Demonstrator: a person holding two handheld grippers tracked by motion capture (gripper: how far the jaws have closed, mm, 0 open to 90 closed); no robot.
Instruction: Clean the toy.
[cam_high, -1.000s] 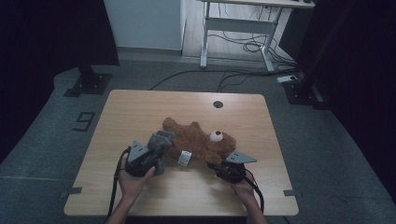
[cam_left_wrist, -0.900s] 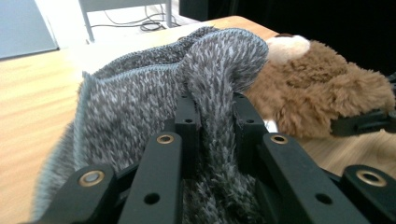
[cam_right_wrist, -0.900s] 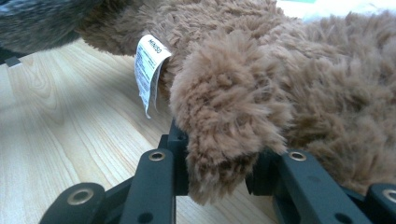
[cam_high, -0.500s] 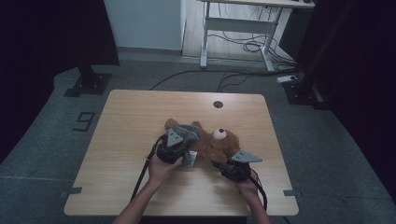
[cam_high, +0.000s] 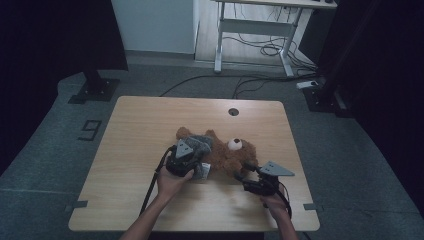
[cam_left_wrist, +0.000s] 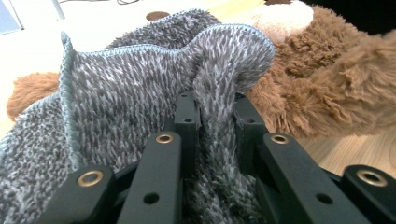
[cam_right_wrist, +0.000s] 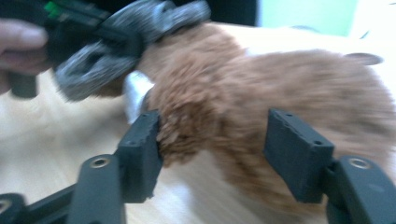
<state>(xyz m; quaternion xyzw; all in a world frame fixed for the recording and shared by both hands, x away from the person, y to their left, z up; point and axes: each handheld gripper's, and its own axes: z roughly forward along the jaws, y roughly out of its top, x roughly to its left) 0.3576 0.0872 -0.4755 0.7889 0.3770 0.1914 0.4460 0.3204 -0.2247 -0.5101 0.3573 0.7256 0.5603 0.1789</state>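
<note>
A brown teddy bear (cam_high: 227, 155) lies on the wooden worktop (cam_high: 150, 125), a little nearer the person than the round hole (cam_high: 233, 112) in it. The left gripper (cam_high: 192, 157) rests at the bear's left side, its jaws pinched tight on a fold of grey fuzzy cloth (cam_left_wrist: 140, 93) draped against the bear. The right gripper (cam_high: 245, 176) sits just beside the bear's near right end; its jaws have just been opening and stand about halfway apart, a brown furry limb (cam_right_wrist: 210, 135) loose between them.

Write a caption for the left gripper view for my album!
Left tongs pinch a fuzzy grey cloth beside a brown teddy bear.
</note>
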